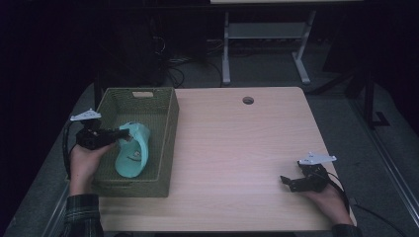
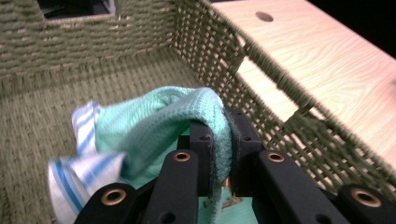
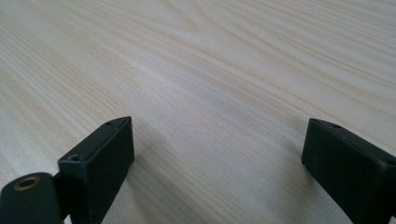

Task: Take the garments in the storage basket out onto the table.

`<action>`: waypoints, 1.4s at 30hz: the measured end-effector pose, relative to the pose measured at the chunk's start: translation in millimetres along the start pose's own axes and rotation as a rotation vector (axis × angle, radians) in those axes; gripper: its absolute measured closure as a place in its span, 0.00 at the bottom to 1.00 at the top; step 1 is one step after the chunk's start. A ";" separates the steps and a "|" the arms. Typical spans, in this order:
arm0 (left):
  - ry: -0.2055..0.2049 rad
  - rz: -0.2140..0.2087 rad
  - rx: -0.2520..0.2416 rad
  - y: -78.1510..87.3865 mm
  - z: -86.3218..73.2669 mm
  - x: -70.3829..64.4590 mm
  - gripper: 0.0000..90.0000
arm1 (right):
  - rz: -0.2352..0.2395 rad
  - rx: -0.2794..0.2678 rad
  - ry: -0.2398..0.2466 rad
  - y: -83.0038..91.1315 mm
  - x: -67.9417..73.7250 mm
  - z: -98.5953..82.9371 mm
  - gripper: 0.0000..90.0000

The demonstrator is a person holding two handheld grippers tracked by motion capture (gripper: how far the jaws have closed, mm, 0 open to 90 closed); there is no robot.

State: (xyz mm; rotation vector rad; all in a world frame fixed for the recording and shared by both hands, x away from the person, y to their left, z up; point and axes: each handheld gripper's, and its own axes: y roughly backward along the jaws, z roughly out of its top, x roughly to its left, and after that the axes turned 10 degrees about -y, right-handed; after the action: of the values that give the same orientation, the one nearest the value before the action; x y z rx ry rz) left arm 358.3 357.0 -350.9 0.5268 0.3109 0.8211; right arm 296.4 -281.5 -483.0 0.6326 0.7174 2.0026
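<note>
Pale wooden desk [image 1: 237,148], woven green basket [image 1: 163,148] at its left edge, mint green cloth [image 1: 134,150] inside basket, left tongs [image 2: 219,154] clamped on a fold of that cloth, right tongs [image 3: 215,158] spread wide over bare desk, well apart from basket.

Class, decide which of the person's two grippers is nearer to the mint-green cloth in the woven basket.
Left. The left gripper is shut on the mint-green cloth inside the basket; the right gripper sits open over the bare table, well away.
</note>
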 end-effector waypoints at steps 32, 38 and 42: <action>-0.128 -0.128 -0.186 30.7 95.5 -38.5 0.92 | -0.002 0.000 -0.001 0.0 0.0 -0.1 0.10; -0.148 -0.168 -0.211 32.9 114.5 -46.9 0.92 | -0.002 0.000 -0.001 0.1 0.0 0.0 0.10; -0.174 -0.195 -0.223 33.7 128.3 -56.6 0.92 | -0.002 0.000 0.000 0.1 0.0 0.0 0.10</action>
State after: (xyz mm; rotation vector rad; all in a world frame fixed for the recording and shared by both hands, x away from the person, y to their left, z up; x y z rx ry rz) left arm 359.9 291.7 -222.4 0.3495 0.1056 0.6074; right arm 296.4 -281.6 -482.9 0.6322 0.7177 2.0006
